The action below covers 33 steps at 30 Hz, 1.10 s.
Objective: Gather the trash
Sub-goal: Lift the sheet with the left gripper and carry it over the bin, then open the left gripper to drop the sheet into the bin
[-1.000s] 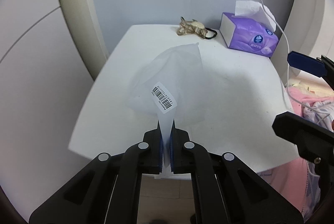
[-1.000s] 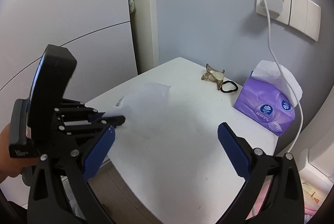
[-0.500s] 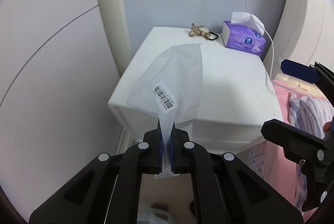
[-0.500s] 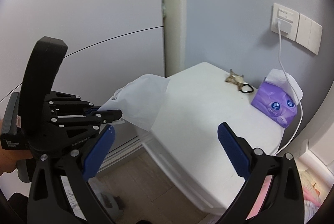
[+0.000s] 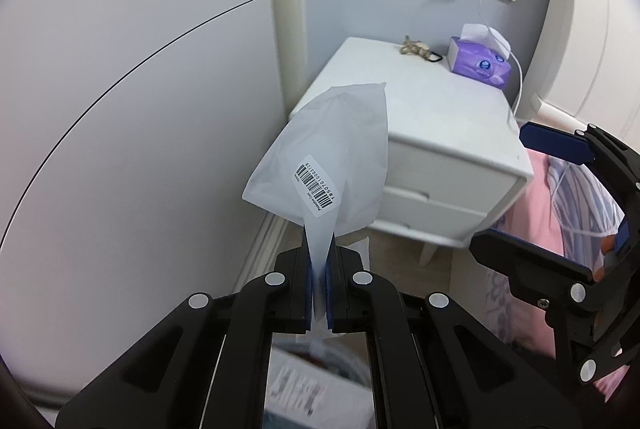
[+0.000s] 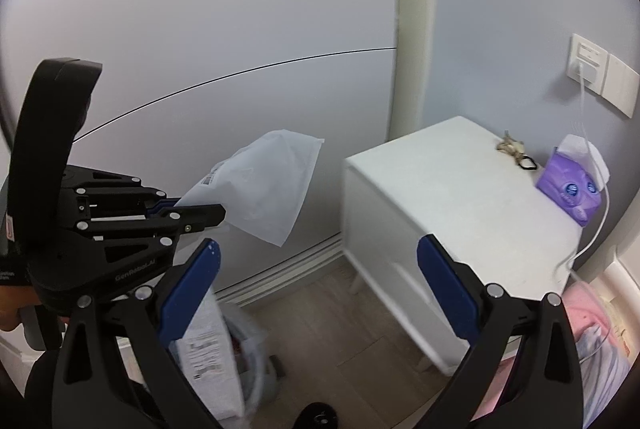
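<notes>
My left gripper (image 5: 319, 281) is shut on a white plastic bag (image 5: 334, 157) with a barcode label, holding it in the air left of the white nightstand (image 5: 424, 109). The bag also shows in the right wrist view (image 6: 268, 189), held by the left gripper (image 6: 200, 213). My right gripper (image 6: 316, 269) is open and empty, in the air in front of the nightstand (image 6: 460, 205). A trash bin (image 6: 248, 361) with a white package (image 6: 208, 341) in it stands on the floor below the left gripper.
On the nightstand are a purple tissue box (image 5: 478, 63), a hair clip with a black hair tie (image 5: 418, 49) and a white charging cable (image 5: 516, 69). Pink bedding (image 6: 600, 345) lies to the right. A grey wall panel (image 6: 200, 29) is on the left.
Both grippers have pulled back and away from the nightstand. The bag has been lifted off the top and now hangs in the air to its left, above the floor bin.
</notes>
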{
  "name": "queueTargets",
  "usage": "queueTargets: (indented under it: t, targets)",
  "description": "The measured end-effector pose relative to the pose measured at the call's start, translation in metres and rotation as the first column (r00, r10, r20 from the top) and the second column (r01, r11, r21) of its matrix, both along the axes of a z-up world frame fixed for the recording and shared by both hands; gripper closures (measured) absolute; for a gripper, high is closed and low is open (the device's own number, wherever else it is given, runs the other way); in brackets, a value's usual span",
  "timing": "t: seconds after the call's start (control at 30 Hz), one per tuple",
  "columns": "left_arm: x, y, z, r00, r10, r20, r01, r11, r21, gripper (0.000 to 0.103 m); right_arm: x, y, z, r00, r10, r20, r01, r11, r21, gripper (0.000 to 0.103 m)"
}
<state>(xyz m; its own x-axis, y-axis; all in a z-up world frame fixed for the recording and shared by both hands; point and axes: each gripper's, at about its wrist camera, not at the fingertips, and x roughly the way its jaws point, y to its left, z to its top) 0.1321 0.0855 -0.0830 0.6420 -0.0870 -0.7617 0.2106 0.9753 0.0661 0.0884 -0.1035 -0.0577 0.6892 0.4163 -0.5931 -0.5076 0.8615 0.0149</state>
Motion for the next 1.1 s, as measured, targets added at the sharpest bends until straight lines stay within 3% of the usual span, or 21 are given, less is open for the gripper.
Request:
queueTargets:
  t: [0.57, 1.1]
  targets:
    - [-0.132, 0.096, -0.052, 0.974, 0.211, -0.085, -0.212, 0.977, -0.001, 0.1, -0.073, 0.081, -0.057, 0.982, 0.17, -0.082, -0.174, 0.984, -0.043, 0.007]
    - [-0.19, 0.12, -0.129, 0.932, 0.286, -0.221, -0.294, 0.956, -0.002, 0.1, -0.114, 0.118, -0.119, 0.96, 0.228, -0.165, -0.244, 0.966, -0.085, 0.007]
